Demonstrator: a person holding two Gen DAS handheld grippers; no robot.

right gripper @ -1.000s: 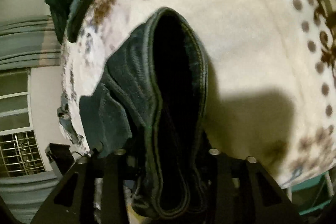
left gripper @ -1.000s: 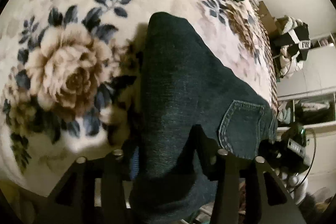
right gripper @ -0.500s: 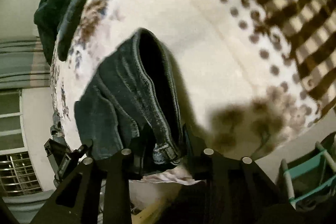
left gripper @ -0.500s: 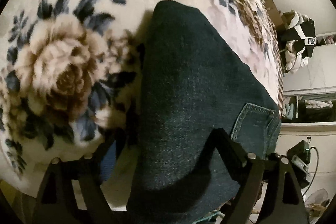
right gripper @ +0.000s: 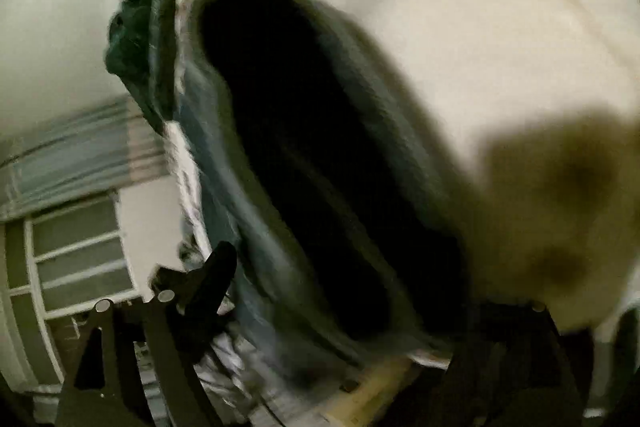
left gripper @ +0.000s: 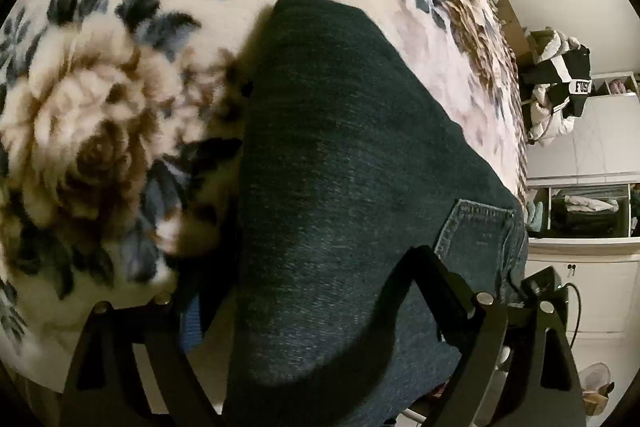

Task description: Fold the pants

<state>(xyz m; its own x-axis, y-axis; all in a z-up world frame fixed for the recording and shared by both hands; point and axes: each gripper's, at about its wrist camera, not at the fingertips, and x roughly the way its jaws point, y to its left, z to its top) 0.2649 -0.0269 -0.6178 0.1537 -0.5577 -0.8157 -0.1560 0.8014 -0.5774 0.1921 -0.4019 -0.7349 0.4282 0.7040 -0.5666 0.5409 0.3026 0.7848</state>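
L gripper (left gripper: 296, 291) is pointing steeply down, fingers opening wide, straddling folded jeans (left gripper: 340, 187) lying mid-frame on floral blanket (left gripper: 100, 107). R gripper (right gripper: 340, 307) is tilting down, fingers opening; jeans between, unpinched, blurred.

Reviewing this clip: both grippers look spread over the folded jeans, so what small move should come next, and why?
Probably draw both grippers back off the jeans. The left gripper and right gripper are both opening, fingers wide of the denim rather than pinching it, and the jeans lie doubled on the blanket with the pocket on top.
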